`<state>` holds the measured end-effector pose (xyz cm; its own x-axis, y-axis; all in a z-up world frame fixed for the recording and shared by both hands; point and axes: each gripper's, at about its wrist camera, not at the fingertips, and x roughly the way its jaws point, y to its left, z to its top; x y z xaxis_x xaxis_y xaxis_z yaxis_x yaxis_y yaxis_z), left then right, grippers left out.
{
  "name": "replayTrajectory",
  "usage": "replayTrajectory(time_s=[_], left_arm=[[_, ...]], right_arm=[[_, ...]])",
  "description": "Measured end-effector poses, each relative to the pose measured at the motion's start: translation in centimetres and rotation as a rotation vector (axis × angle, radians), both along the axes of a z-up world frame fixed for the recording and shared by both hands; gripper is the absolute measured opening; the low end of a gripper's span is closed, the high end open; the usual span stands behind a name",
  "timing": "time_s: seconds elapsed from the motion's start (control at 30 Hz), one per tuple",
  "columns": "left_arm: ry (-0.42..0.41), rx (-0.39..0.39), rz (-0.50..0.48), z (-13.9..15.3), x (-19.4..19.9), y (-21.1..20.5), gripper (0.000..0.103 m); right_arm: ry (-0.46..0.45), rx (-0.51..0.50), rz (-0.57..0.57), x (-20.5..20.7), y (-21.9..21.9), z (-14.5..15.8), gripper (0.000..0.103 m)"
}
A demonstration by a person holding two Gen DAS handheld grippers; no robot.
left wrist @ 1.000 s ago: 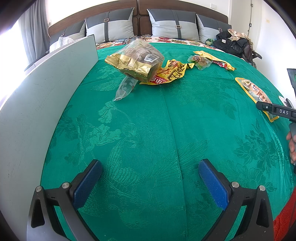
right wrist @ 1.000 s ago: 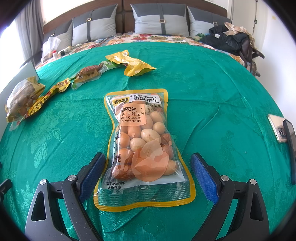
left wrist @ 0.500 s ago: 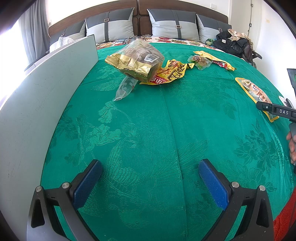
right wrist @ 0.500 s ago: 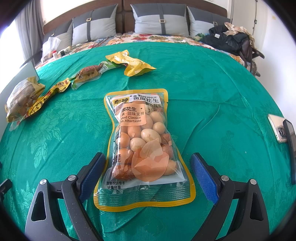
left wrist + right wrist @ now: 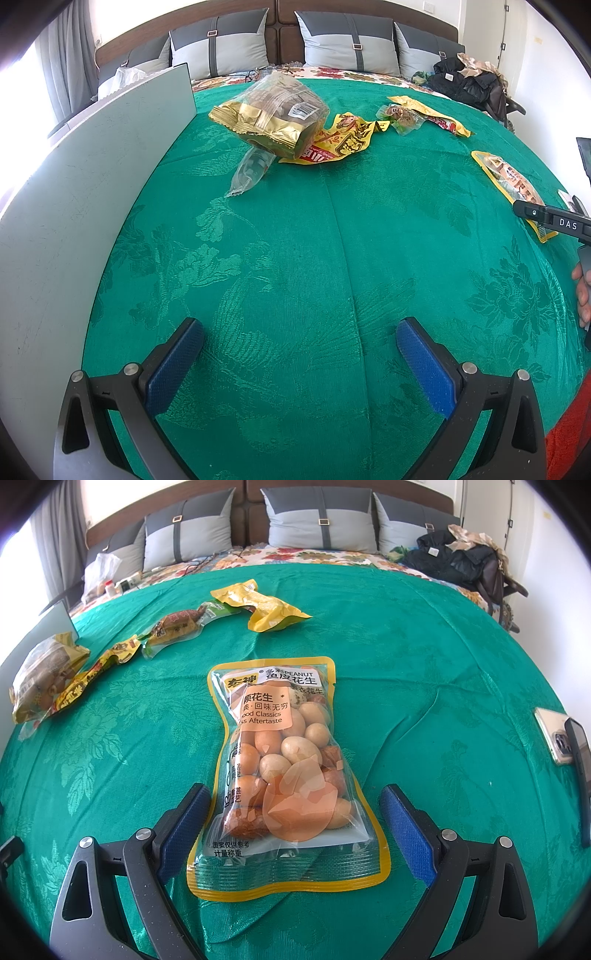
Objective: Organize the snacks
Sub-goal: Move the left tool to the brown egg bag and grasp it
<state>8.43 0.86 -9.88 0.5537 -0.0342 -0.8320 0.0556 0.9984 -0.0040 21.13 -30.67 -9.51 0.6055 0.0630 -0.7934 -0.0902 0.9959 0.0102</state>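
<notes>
Yellow-edged peanut pouch (image 5: 286, 771) between our spread right tongs (image 5: 295, 827) | left tongs (image 5: 299, 365) spread, empty | next: clench pouch.

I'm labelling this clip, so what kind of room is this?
Most likely a bedroom: snacks lie on a green bedspread over a bed, with grey pillows against a padded headboard.

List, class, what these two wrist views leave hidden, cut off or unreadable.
- Clear wrapper: left wrist view, upper end tucked under the gold bag.
- Phone: right wrist view, cut by the frame edge and a dark bar.
- Hand: left wrist view, only fingers show at the edge.
- Gold bag's label: too small to read.
</notes>
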Motion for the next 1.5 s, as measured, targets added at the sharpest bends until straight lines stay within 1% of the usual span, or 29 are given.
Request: replayTrajectory(time_s=[0.07,0.1,0.2,0.27,0.33,0.37,0.4,0.5,0.53,0.57,0.6,0.63,0.67,0.7,0.73,0.8,0.83,0.87,0.93,0.97,1.0,1.03,1.07,1.1,1.13,1.2,1.33,1.4,1.5], left_arm=[[0.047,0.028,-0.02,0.5,0.7,-0.4,0.101],[0.039,0.054,-0.05,1.3,1.1,-0.8,0.097],[-0.037,0.181,-0.148,4.6,3.6,-2.2,0.096],[-0.073,0.276,-0.211,6.6,6.1,-3.2,0.096],[-0.077,0.37,-0.245,7.6,9.3,-4.0,0.096],[-0.056,0.395,-0.251,7.6,11.1,-4.2,0.096],[-0.016,0.401,-0.253,7.3,12.8,-4.3,0.096],[0.086,0.371,-0.229,5.9,16.7,-4.1,0.096],[0.105,0.354,-0.221,5.6,17.3,-4.0,0.091],[0.101,0.366,-0.199,5.5,17.4,-3.9,0.069],[0.078,0.381,-0.183,5.9,17.3,-3.8,0.055],[0.075,0.324,-0.176,6.6,16.9,-3.3,0.054],[0.077,0.221,-0.169,7.4,16.3,-2.5,0.052],[0.081,0.121,-0.162,8.0,15.4,-1.7,0.047],[0.084,0.048,-0.145,8.7,14.2,-1.0,0.042],[0.083,-0.039,-0.112,9.6,11.1,0.0,0.033],[0.089,-0.082,-0.106,9.7,9.3,0.3,0.026],[0.101,-0.112,-0.099,9.5,7.5,0.6,0.023],[0.129,-0.133,-0.082,8.1,4.3,0.7,0.023],[0.139,-0.121,-0.083,7.1,3.0,0.4,0.024],[0.127,-0.098,-0.092,6.4,1.7,0.0,0.032],[0.085,-0.068,-0.105,6.1,0.5,-0.4,0.043],[0.06,-0.046,-0.116,6.0,-0.3,-0.7,0.07],[0.04,-0.037,-0.12,5.8,-1.0,-0.8,0.086],[0.02,-0.044,-0.122,5.9,-1.5,-0.8,0.086],[0.015,-0.068,-0.131,5.8,-1.5,-0.7,0.086],[0.021,-0.045,-0.152,6.5,0.5,-0.7,0.086],[0.044,-0.04,-0.159,6.2,2.2,-0.7,0.093],[0.127,-0.013,-0.156,4.4,5.4,-1.1,0.093]], right_arm=[[0.0,0.0,0.0,0.0,0.0,0.0,0.095],[0.0,0.0,0.0,0.0,0.0,0.0,0.095],[0.0,0.0,0.0,0.0,0.0,0.0,0.095],[0.0,0.0,0.0,0.0,0.0,0.0,0.095],[0.0,0.0,0.0,0.0,0.0,0.0,0.095],[0.0,0.0,0.0,0.0,0.0,0.0,0.095],[0.0,0.0,0.0,0.0,0.0,0.0,0.095],[0.0,0.0,0.0,0.0,0.0,0.0,0.095],[0.0,0.0,0.0,0.0,0.0,0.0,0.095],[0.0,0.0,0.0,0.0,0.0,0.0,0.095],[0.0,0.0,0.0,0.0,0.0,0.0,0.095],[0.0,0.0,0.0,0.0,0.0,0.0,0.095],[0.0,0.0,0.0,0.0,0.0,0.0,0.095],[0.0,0.0,0.0,-0.1,0.0,0.0,0.095],[0.0,0.0,0.0,0.0,0.0,0.0,0.095],[0.0,0.0,0.0,-0.1,0.0,0.0,0.095],[0.0,0.0,0.0,-0.1,0.0,0.0,0.095],[0.0,0.0,0.0,-0.1,0.0,0.0,0.095],[0.0,0.0,0.0,-0.1,0.0,0.0,0.095],[0.0,0.0,0.0,-0.1,0.0,0.0,0.095],[0.0,-0.001,0.0,-0.1,0.1,0.0,0.095],[0.0,-0.001,0.0,-0.1,0.1,0.0,0.095],[0.0,-0.001,0.0,-0.1,0.1,0.0,0.095],[0.0,-0.001,-0.001,0.0,0.0,-0.1,0.095],[0.0,-0.001,-0.001,0.0,0.0,-0.1,0.095],[0.0,-0.001,-0.001,0.0,0.0,0.0,0.095],[0.0,-0.001,-0.001,0.0,0.0,0.0,0.095],[0.0,0.0,-0.001,0.0,0.0,0.0,0.095],[0.0,-0.001,-0.001,0.0,0.0,0.0,0.095]])
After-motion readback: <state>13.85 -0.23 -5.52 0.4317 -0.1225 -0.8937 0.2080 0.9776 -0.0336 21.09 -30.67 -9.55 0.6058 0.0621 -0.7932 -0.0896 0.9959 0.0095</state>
